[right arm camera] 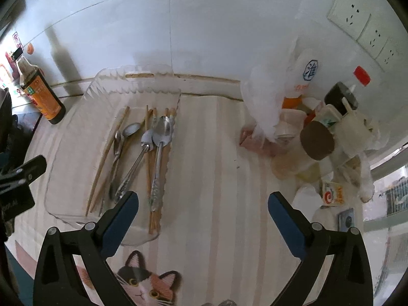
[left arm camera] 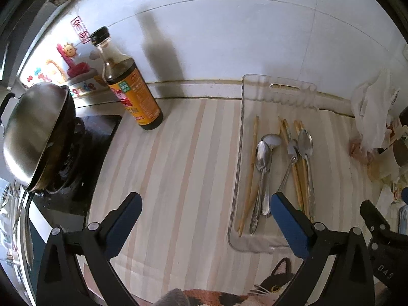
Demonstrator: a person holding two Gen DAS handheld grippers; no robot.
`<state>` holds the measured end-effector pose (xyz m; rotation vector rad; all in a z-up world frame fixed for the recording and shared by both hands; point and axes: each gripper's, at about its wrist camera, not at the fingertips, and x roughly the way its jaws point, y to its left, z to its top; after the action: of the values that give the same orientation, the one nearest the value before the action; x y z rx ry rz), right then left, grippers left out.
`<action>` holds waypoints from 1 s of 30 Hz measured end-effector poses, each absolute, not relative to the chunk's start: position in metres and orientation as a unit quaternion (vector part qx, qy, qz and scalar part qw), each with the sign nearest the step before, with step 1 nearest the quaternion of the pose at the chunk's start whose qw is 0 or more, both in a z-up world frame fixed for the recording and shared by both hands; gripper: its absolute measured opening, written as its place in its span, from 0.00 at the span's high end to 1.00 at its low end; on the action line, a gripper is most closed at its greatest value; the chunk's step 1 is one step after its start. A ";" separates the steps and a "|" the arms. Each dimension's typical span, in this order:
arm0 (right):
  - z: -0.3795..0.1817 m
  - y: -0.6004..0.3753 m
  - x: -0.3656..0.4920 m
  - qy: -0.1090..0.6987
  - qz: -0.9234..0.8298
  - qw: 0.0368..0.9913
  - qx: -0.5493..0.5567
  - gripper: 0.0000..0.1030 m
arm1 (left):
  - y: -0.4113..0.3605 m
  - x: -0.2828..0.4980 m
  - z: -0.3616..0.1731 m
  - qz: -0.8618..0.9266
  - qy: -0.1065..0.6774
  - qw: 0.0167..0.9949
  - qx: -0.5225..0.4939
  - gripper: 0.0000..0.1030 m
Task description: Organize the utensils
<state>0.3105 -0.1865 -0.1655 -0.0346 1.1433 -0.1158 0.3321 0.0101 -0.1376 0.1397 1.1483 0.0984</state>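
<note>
1. Clear plastic forms the tray (left arm camera: pixel 293 86) that holds every utensil; it lies at centre right of the left wrist view and at centre left of the right wrist view, on a striped cloth (left arm camera: pixel 178 165).
2. Inside it, the spoons (left arm camera: pixel 262 158) and chopsticks (left arm camera: pixel 252 158) lie roughly lengthwise, but mixed: one spoon's handle crosses the chopsticks beneath it on the tray's right side.
3. Left gripper (left arm camera: pixel 205 207) hangs over bare cloth at the lower middle of its frame, fingers wide apart and holding nothing; its right finger overlaps the tray's near corner in the picture.
4. Right gripper (right arm camera: pixel 202 205) also hovers with fingers spread and empty, its left finger overlapping the tray's near end.
5. Nothing looks sorted yet, so the job seems to be at its start.
6. A sound first move, I judge, is to take the topmost spoon by its handle, since what lies beneath would be disturbed less.
7. Chopsticks are thin and may roll or slip, so close squarely across the shaft near mid-length.
8. Keep clear of the soy sauce bottle (left arm camera: pixel 132 86) at upper left and the clutter (right arm camera: pixel 318 132) at right.
</note>
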 end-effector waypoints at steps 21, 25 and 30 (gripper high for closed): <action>-0.041 -0.184 0.170 0.423 -0.081 0.903 -0.005 0.00 | 0.016 0.188 -0.008 0.005 0.433 0.901 0.037 0.00; -0.019 -0.180 0.131 0.407 -0.088 0.909 -0.002 0.00 | 0.021 0.157 0.013 -0.004 0.419 0.907 0.040 0.00; 0.006 -0.174 0.084 0.387 -0.093 0.917 0.007 0.00 | 0.027 0.125 0.033 -0.011 0.407 0.912 0.041 0.00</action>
<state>0.0844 -0.1737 0.0056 0.0140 0.7963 -0.1907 0.1254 0.0270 0.0330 0.0835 0.8394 -0.0218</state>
